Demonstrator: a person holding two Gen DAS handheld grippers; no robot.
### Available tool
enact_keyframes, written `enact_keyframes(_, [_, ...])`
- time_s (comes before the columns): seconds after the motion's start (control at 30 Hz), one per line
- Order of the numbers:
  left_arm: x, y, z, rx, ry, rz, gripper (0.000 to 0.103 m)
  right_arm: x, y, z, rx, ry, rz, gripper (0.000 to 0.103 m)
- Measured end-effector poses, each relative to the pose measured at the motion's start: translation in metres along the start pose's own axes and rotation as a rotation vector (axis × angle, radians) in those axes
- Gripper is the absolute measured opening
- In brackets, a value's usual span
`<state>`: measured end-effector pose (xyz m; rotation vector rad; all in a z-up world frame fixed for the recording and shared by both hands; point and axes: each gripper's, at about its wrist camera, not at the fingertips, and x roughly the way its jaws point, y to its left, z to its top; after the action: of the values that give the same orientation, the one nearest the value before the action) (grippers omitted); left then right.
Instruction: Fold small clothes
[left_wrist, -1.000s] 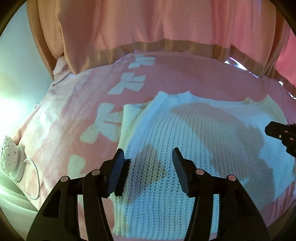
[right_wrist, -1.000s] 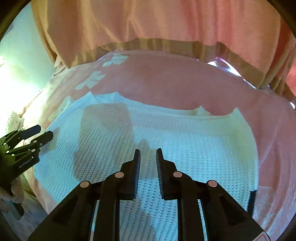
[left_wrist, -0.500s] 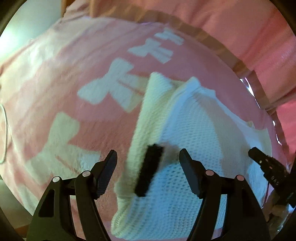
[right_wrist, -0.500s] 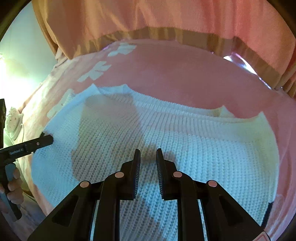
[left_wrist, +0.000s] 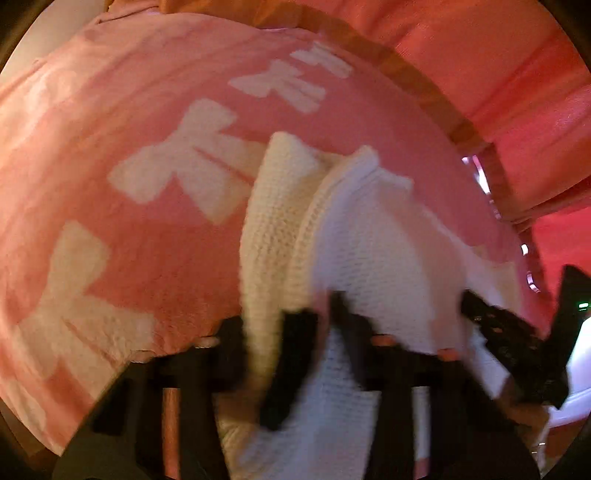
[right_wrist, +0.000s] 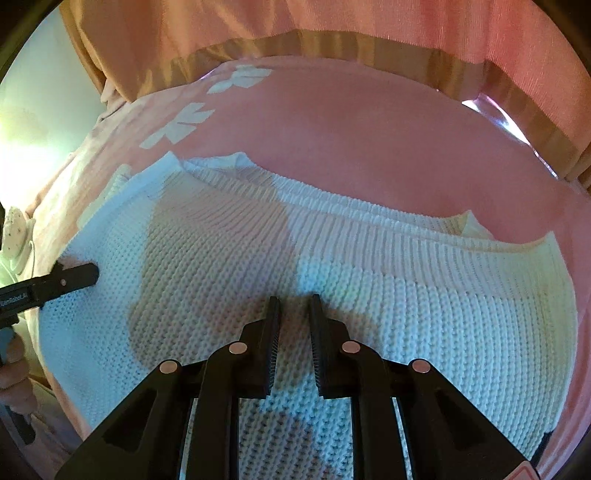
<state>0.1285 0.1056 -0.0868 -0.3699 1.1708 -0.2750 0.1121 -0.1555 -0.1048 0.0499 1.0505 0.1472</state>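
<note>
A white knit sweater lies spread flat on a pink blanket. My left gripper is at the sweater's left side edge. Its jaws are closing, with the thick rolled edge of the knit between them; this view is blurred. In the right wrist view one of the left gripper's fingers rests on that edge. My right gripper hangs low over the middle of the sweater. Its jaws are closing and stand a narrow gap apart, with nothing between them. The right gripper also shows at the right of the left wrist view.
The pink blanket has white bow shapes along its left side. A pink and tan curtain hangs behind it. A small white object sits at the far left, near the person's hand.
My left gripper rolled, dropped to the sweater's left edge, opened wide and then closed on it. My right gripper sank closer to the middle of the sweater.
</note>
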Motion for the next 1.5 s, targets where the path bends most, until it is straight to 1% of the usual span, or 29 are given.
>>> enact_keyframes(0.07, [-0.014,-0.009,0.002,0.007,-0.030,-0.054,0.024,0.001,-0.002,0.002,0.008,0.006,0.010,0.013])
enact_keyframes(0.13, [-0.033,-0.025,0.004,0.021,-0.067,-0.133,0.023,0.002,0.000,0.003,-0.004,0.007,0.003,0.013])
enact_keyframes(0.23, [-0.057,-0.053,0.001,0.082,-0.126,-0.188,0.023,0.002,0.002,0.004,-0.019,0.002,-0.009,0.013])
enact_keyframes(0.3, [-0.065,-0.068,-0.001,0.110,-0.141,-0.210,0.023,0.002,0.002,0.003,-0.020,0.000,-0.009,0.013])
enact_keyframes(0.47, [-0.082,-0.124,-0.011,0.206,-0.157,-0.306,0.023,0.003,0.000,0.007,-0.015,0.008,0.004,0.013])
enact_keyframes(0.53, [-0.087,-0.146,-0.015,0.234,-0.150,-0.339,0.023,0.003,-0.003,0.008,-0.002,0.013,0.020,0.013])
enact_keyframes(0.57, [-0.085,-0.155,-0.016,0.243,-0.143,-0.345,0.023,0.003,-0.006,0.009,0.001,0.016,0.029,0.013])
enact_keyframes(0.67, [-0.082,-0.180,-0.025,0.270,-0.156,-0.305,0.023,0.003,-0.017,0.011,0.039,0.031,0.090,0.013])
enact_keyframes(0.77, [-0.077,-0.201,-0.028,0.287,-0.157,-0.302,0.023,-0.005,-0.044,0.013,0.128,0.075,0.204,0.011])
enact_keyframes(0.8, [-0.075,-0.206,-0.029,0.291,-0.153,-0.307,0.023,-0.009,-0.053,0.014,0.147,0.082,0.218,0.011])
enact_keyframes(0.83, [-0.070,-0.213,-0.030,0.298,-0.144,-0.310,0.023,-0.019,-0.066,0.013,0.172,0.074,0.208,0.013])
enact_keyframes(0.9, [-0.059,-0.223,-0.034,0.310,-0.113,-0.313,0.023,-0.043,-0.093,0.011,0.196,0.028,0.142,0.018])
enact_keyframes(0.93, [-0.053,-0.225,-0.036,0.314,-0.098,-0.313,0.023,-0.058,-0.111,0.007,0.218,0.000,0.100,0.024])
enact_keyframes(1.03, [-0.026,-0.237,-0.048,0.343,-0.046,-0.284,0.023,-0.084,-0.154,-0.008,0.295,-0.041,0.057,0.024])
enact_keyframes(1.13, [-0.001,-0.250,-0.062,0.371,-0.011,-0.249,0.024,-0.096,-0.179,-0.021,0.328,-0.051,0.043,0.024])
enact_keyframes(1.2, [0.012,-0.256,-0.071,0.382,0.002,-0.231,0.029,-0.101,-0.188,-0.030,0.331,-0.050,0.040,0.025])
enact_keyframes(1.23, [0.020,-0.258,-0.079,0.383,0.007,-0.237,0.038,-0.102,-0.187,-0.037,0.332,-0.050,0.038,0.028])
enact_keyframes(1.27, [0.025,-0.259,-0.085,0.384,0.012,-0.250,0.053,-0.104,-0.189,-0.042,0.332,-0.051,0.036,0.029])
enact_keyframes(1.33, [0.032,-0.259,-0.099,0.394,0.019,-0.257,0.071,-0.109,-0.188,-0.047,0.330,-0.057,0.035,0.032])
enact_keyframes(1.37, [0.032,-0.260,-0.104,0.406,0.007,-0.252,0.071,-0.110,-0.188,-0.047,0.332,-0.061,0.041,0.033])
enact_keyframes(1.43, [0.019,-0.262,-0.114,0.472,-0.041,-0.225,0.072,-0.116,-0.189,-0.048,0.333,-0.069,0.076,0.044])
enact_keyframes(1.47, [0.010,-0.261,-0.116,0.494,-0.070,-0.219,0.074,-0.117,-0.186,-0.045,0.332,-0.075,0.088,0.047])
enact_keyframes(1.5, [-0.002,-0.258,-0.116,0.506,-0.106,-0.219,0.078,-0.119,-0.183,-0.046,0.327,-0.083,0.111,0.053])
